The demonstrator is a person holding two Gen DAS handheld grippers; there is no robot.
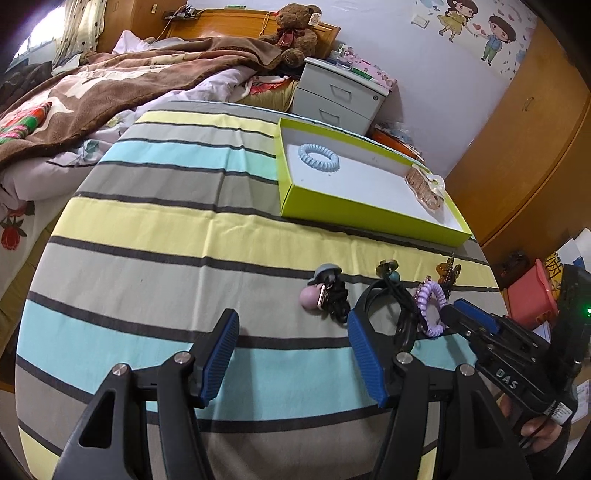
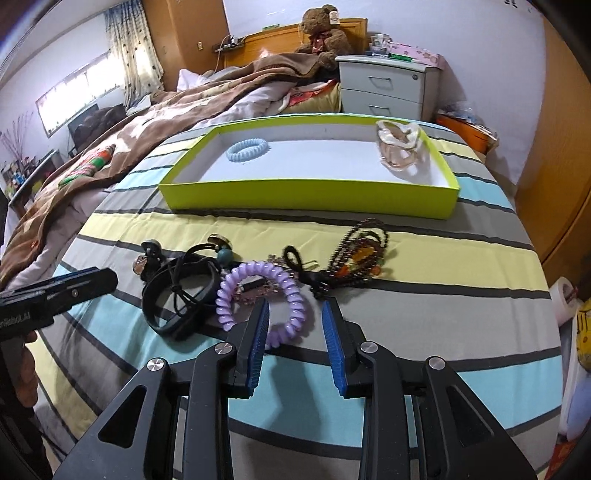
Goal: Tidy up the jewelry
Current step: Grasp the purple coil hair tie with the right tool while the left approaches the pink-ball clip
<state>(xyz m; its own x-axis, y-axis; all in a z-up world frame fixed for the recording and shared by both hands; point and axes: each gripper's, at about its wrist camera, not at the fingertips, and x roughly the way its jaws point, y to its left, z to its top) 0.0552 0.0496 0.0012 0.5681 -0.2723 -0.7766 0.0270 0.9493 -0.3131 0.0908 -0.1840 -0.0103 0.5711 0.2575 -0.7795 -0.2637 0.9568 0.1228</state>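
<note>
A lime-green tray (image 2: 306, 195) (image 1: 362, 218) lies on the striped cloth and holds a light blue spiral hair tie (image 2: 246, 148) (image 1: 318, 158) and a clear pinkish hair clip (image 2: 397, 149) (image 1: 424, 186). In front of it lies a pile: a purple spiral hair tie (image 2: 264, 295) (image 1: 430, 308), a black band (image 2: 177, 295) (image 1: 388, 310), a dark beaded bracelet (image 2: 362, 251) and small hair ties with beads (image 1: 325, 295). My right gripper (image 2: 295, 325) is open, its fingers astride the near side of the purple tie. My left gripper (image 1: 293, 332) is open and empty, left of the pile.
The striped cloth (image 1: 166, 229) covers a bed-level surface. A brown blanket (image 1: 110, 85) and teddy bear (image 1: 295, 33) lie beyond. A grey nightstand (image 1: 340, 96) stands behind the tray, a wooden wardrobe (image 1: 524, 122) to the right.
</note>
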